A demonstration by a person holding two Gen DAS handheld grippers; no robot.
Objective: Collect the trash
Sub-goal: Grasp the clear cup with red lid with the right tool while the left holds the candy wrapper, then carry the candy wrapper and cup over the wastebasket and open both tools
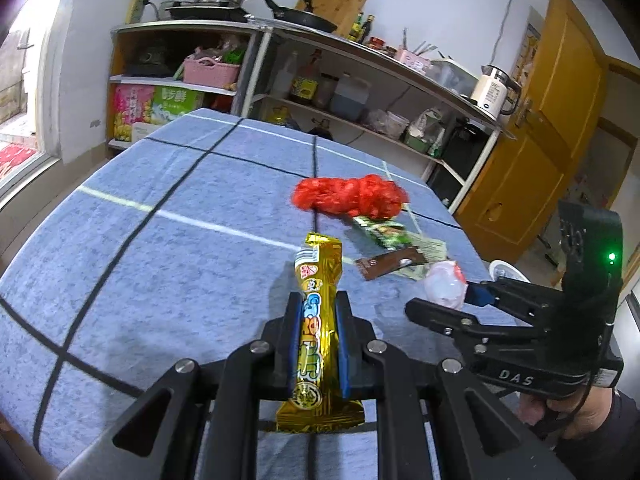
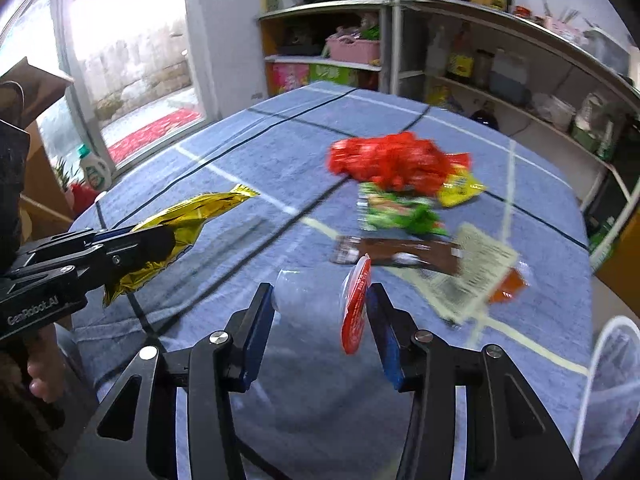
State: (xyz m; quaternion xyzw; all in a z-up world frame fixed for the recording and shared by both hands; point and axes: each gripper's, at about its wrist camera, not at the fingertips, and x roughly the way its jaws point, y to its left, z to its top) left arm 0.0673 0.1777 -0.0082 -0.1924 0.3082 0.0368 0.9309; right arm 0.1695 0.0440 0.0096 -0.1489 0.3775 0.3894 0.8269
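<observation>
My left gripper is shut on a gold snack wrapper, which sticks out past the fingertips above the blue tablecloth. The right wrist view shows that gripper at the left with the gold wrapper. My right gripper stands wide, its pads against both ends of a clear plastic cup with a red lid. In the left wrist view this cup sits between the right gripper's fingers.
More trash lies beyond on the cloth: a crumpled red bag, a green wrapper, a yellow wrapper, a brown wrapper and a printed paper slip. A white round rim shows at the right. Kitchen shelves stand behind the table.
</observation>
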